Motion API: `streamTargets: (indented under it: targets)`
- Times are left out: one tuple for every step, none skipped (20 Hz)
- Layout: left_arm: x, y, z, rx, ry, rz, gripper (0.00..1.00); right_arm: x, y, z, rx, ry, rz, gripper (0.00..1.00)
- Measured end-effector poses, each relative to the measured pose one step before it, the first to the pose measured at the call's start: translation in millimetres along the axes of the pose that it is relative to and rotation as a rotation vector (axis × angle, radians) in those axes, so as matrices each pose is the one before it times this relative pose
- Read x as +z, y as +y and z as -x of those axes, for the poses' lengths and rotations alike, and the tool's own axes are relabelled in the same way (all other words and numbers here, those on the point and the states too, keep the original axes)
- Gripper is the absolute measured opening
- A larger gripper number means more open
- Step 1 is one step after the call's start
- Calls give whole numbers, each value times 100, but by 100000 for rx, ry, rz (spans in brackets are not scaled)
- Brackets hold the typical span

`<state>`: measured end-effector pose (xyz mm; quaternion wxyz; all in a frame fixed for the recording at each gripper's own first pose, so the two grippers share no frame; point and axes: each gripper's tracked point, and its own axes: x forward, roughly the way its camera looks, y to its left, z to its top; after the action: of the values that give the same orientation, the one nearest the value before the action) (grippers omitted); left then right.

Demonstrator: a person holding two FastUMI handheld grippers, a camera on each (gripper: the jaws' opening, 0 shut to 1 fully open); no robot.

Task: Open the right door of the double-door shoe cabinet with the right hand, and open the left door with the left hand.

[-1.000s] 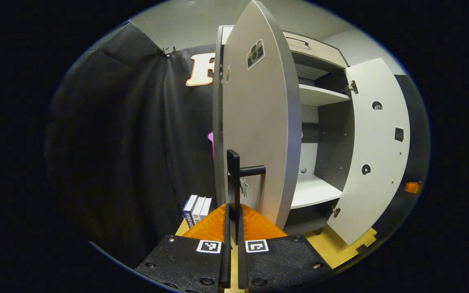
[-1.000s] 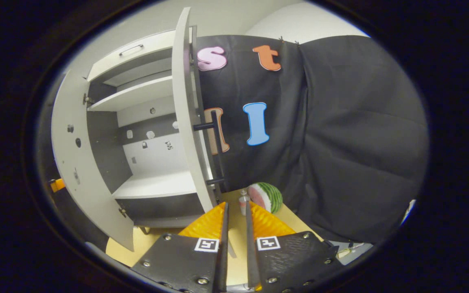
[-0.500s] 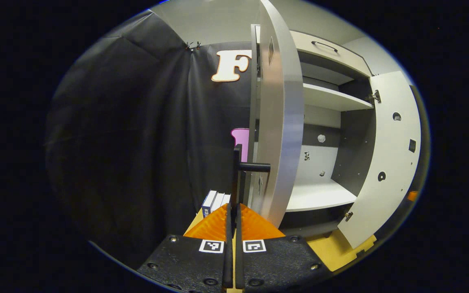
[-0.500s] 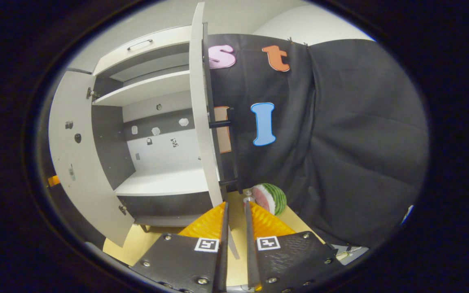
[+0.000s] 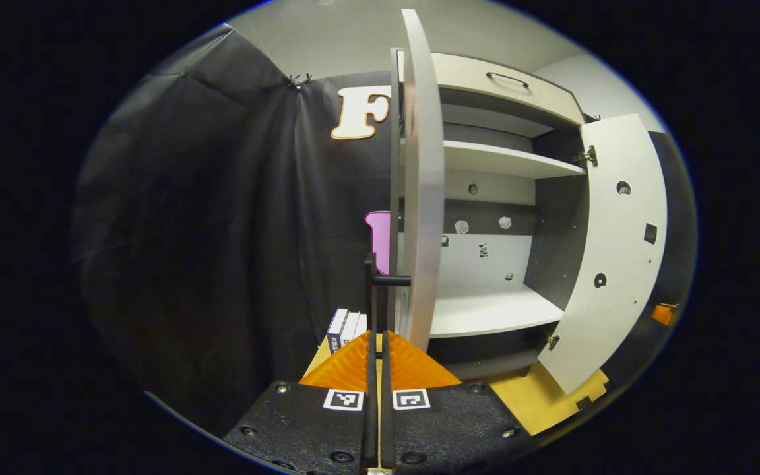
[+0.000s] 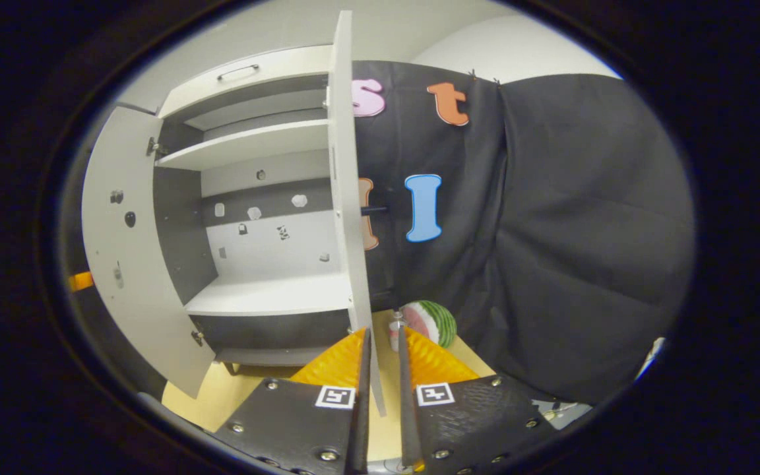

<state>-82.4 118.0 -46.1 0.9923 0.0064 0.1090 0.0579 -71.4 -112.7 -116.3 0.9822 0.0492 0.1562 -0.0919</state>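
Both doors stand swung out, so the cabinet (image 5: 485, 310) front is open between them. The left door (image 5: 416, 198) rises edge-on just right of my left gripper (image 5: 376, 343), blocking travel that way; its handle (image 5: 380, 290) projects directly ahead of my fingers. Books (image 5: 346, 326) sit low to the left. The right door (image 6: 348, 198) stands edge-on before my right gripper (image 6: 380, 343); a melon (image 6: 429, 322) and a small bottle (image 6: 394, 333) occupy the floor beyond.

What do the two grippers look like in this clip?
Both match. The left gripper has black textured plates with screws, a black-and-white square marker on each, and orange ribbed wedges tapering to thin dark fingers. The right gripper has the same plates, markers and orange wedges.
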Motion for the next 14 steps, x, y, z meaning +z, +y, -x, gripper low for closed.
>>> streamTargets:
  targets:
    - [762,-905,475,-1935,-1656,-1050,2,567,856,589,541,-1165,1425,19]
    - [701,-1042,327,-2169,-1593,-1123,2,845,912,544,963,-1461,1269,19]
    - [579,-1105,250,-2796,-1441,-1141,2,1003,1156,433,1388,-1906,1299,19]
    - [627,-1350,159,-3056,-1240,-775,2,947,1212,392,1843,-1610,1519,20]
    - [521,-1122,43,-2822,-1156,-375,2,864,1301,204,2135,-1534,1477,20]
    - [577,-1219,-49,-3098,-1008,-72,2,768,1281,254,2053,-1011,1033,19]
    - [422,-1135,-142,-2895,-984,116,2,530,1257,226,2412,-1028,401,20]
    - [421,-1118,-308,-2717,-1181,-150,0,722,1357,-68,2650,-1098,-416,20]
    - [508,-1209,-444,-2495,-1352,-517,2,604,1327,-234,2750,-1156,-1351,19]
    - [470,-1046,-533,-1818,-1381,-661,2,561,1437,-303,3346,-1243,-1431,19]
    - [320,-827,-471,-1466,-1320,-827,2,461,1175,-396,1993,-1396,-1061,19]
    - [388,-837,-621,-1303,-955,-672,2,391,1033,-490,2110,-1139,-735,19]
    - [347,-872,-620,-943,-696,-314,2,332,858,-515,1776,-963,-554,19]
    - [301,-684,-605,-729,-931,166,2,470,530,-365,1083,-939,-444,20]
